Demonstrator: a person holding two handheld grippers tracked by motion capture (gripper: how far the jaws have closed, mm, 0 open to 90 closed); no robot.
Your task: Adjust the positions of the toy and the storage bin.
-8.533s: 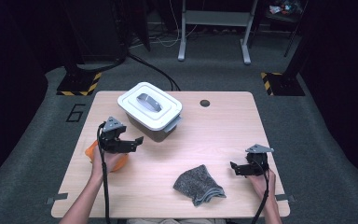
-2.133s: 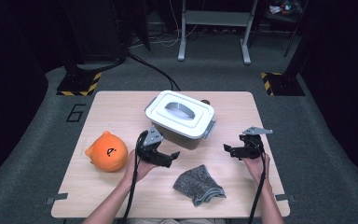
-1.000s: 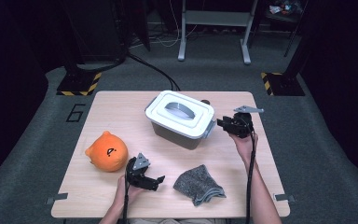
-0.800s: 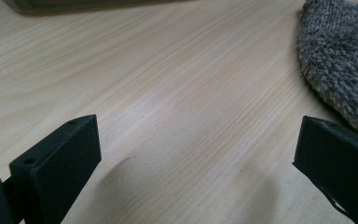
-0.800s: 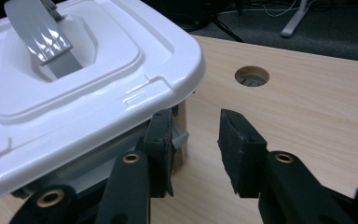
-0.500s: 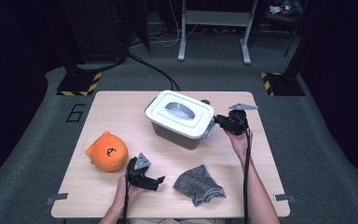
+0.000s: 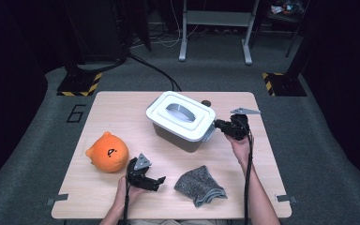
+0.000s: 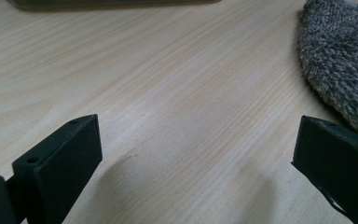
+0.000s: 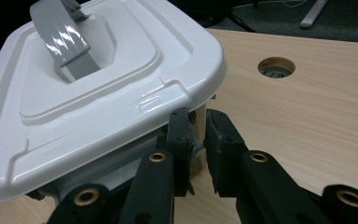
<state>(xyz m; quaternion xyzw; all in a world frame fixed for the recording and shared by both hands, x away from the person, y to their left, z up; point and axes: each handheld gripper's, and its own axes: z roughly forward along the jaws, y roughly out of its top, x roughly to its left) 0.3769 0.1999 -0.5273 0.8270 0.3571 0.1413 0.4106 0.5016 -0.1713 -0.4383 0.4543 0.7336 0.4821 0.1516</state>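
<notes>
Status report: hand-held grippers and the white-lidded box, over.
Right hand-held gripper shut on side latch of white-lidded grey plastic box. Left hand-held gripper open, on table. Nothing in the way.

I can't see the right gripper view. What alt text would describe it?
Two black jaws of the right gripper are closed on a small latch under the rim of a white plastic lidded box with a grey handle. Behind lies a light wooden table with a round cable hole.

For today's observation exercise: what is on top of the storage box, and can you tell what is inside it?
A white lid with a grey handle sits on the storage box. The right gripper is shut on a latch under the lid's edge. The lid covers the box's inside, so its contents cannot be seen.
</notes>
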